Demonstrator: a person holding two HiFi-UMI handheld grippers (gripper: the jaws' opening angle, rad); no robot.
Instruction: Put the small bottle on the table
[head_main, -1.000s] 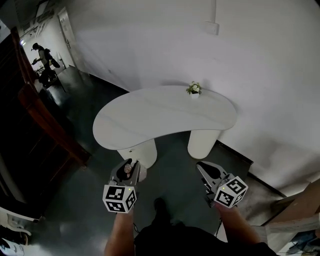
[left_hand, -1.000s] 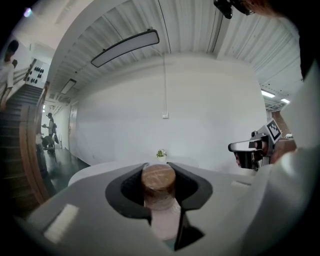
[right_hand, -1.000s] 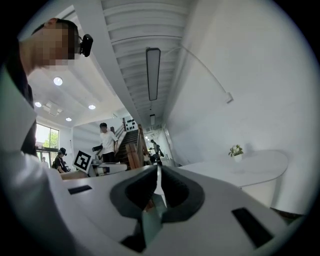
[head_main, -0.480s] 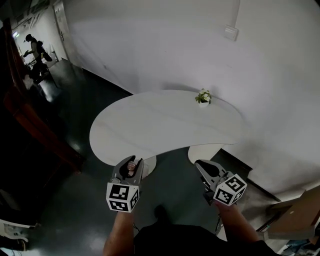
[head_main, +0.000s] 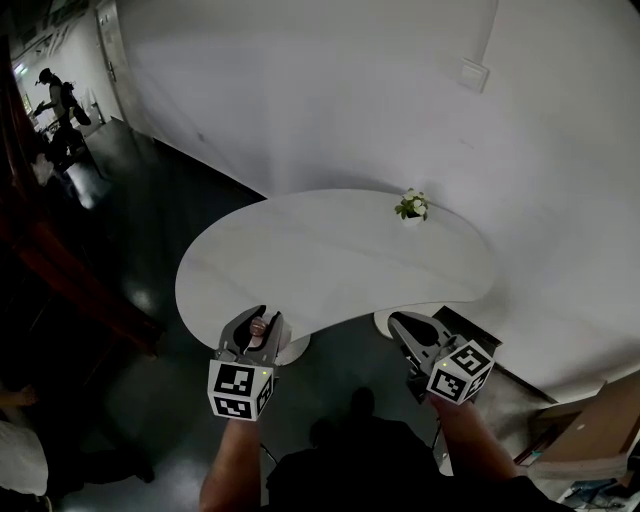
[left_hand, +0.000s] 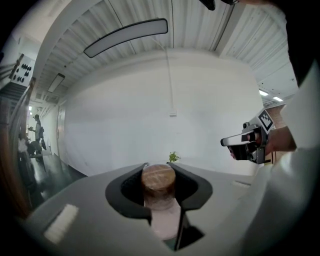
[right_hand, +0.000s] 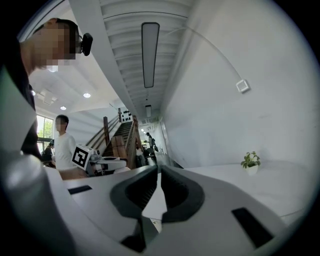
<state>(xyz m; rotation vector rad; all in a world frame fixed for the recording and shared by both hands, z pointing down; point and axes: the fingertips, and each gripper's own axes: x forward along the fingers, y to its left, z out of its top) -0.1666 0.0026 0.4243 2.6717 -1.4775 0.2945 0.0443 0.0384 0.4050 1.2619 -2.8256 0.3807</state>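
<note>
The small bottle (left_hand: 161, 197) is being gripped by the left gripper (left_hand: 159, 167): its jaws are being kept partly apart, and both pads are being pressed against the bottle's pale body just below its brown, cork-like stopper (left_hand: 158, 177). The bottle is being held upright, with the stopper standing level with the jaw tips.

In the head view the left gripper (head_main: 260, 322) is being held out at the near left edge of the white, bean-shaped table (head_main: 330, 260), so the small bottle (head_main: 258, 326) is being carried in the jaws and is not being borne by the tabletop.

The right gripper (head_main: 405, 322) is being held out at the near right, close to the table's near edge and well apart from the left one. In its own view the right gripper (right_hand: 159, 169) is being kept closed, its jaw tips being brought together with nothing caught between them.

A small potted plant (head_main: 411, 207) is being displayed at the far right of the tabletop, close to the white wall (head_main: 330, 90). At the far left, along the dark floor (head_main: 150, 200), a person (head_main: 50, 95) is being seen only as a small figure.
</note>
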